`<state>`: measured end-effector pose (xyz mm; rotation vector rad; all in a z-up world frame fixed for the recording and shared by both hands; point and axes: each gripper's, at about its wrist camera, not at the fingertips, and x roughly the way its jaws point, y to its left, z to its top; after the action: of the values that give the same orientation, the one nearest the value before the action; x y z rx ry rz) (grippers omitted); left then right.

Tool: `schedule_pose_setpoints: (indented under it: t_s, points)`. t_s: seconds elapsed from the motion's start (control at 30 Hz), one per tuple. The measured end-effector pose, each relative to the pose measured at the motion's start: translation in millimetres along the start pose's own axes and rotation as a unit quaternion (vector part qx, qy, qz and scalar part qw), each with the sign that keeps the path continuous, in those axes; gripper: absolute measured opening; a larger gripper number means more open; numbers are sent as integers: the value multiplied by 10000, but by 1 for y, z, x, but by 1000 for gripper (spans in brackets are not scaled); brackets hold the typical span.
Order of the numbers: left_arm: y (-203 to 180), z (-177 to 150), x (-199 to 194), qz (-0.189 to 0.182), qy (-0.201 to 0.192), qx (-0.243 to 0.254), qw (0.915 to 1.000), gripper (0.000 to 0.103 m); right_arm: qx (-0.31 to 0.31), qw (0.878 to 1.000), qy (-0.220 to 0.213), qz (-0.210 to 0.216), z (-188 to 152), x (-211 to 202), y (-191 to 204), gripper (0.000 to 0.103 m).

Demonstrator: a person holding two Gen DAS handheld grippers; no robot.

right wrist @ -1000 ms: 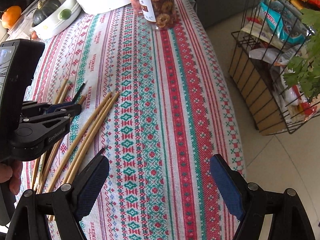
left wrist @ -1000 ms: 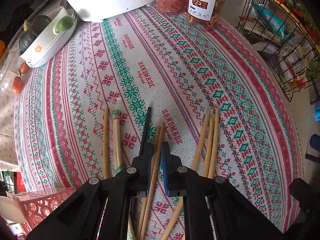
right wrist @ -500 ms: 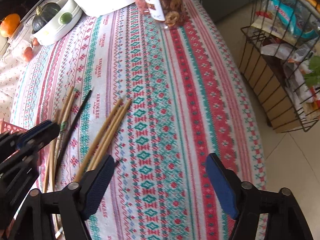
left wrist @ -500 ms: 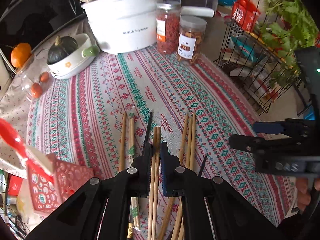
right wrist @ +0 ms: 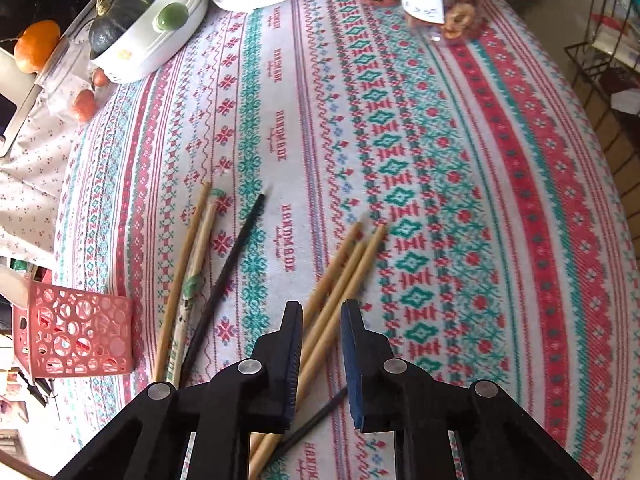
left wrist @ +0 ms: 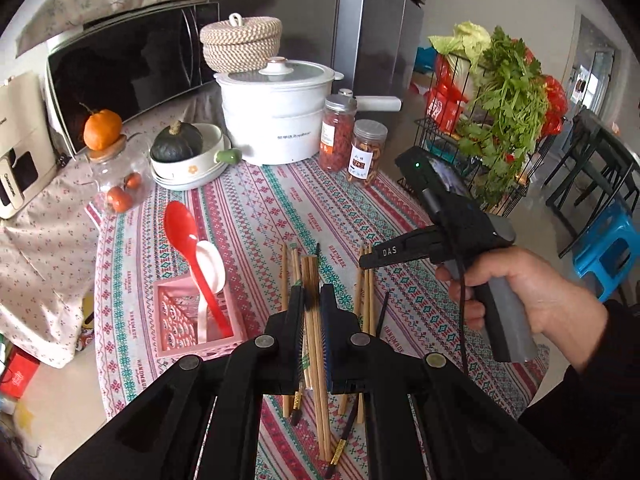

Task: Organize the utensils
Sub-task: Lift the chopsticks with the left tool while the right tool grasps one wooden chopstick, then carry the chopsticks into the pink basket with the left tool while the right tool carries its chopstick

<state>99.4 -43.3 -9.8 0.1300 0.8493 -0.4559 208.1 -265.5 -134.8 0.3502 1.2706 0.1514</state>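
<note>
My left gripper [left wrist: 311,300] is shut on a pair of wooden chopsticks [left wrist: 313,280] and holds them lifted above the table. More chopsticks lie on the patterned cloth: a wooden group [left wrist: 366,280] under the right gripper, and a wooden, green-marked and black group [right wrist: 200,264] further left. My right gripper [right wrist: 321,312] sits low over a bundle of wooden chopsticks [right wrist: 344,276], its jaws narrowed on either side of them with gaps still showing. A pink perforated basket [left wrist: 188,320] holds a red spoon [left wrist: 184,232] and a white spoon [left wrist: 210,268].
At the back stand a white pot [left wrist: 276,120], two jars [left wrist: 352,144], a bowl with a dark squash [left wrist: 180,148] and a glass jar with an orange [left wrist: 102,132]. A wire rack with greens [left wrist: 500,112] is off the table's right edge.
My left gripper has risen and tilted up with the wooden pair in it. My right gripper has moved left and down over the wooden bundle, and its jaws have narrowed around it.
</note>
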Motion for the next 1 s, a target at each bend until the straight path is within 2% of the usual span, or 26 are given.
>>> schedule_pose_setpoints:
  t_s: [0.27,0.37,0.53,0.6,0.73,1.0]
  points:
    - [29,-7,-19,-68,-97,-269,9996,8,158,9994,248,-206,11,33,8,13]
    - [33,-6,-27,-46,-163,-274,9995,8,52,9987,228,-460,16,37,17,13]
    - [34,-8,-30,145,-253,-240,9993,8,-497,9914,25,-1208,11,46,49,12]
    - [33,-9,-32,223,-297,-206,9991,8,-625,9893,-119,-1315,8,49,57,11]
    - [34,-12,-37,355,-405,-174,9984,8,-469,9941,-336,-922,7,39,57,4]
    - [39,-11,-48,483,-631,-239,9965,8,-751,9881,-1260,-464,-11,-30,74,3]
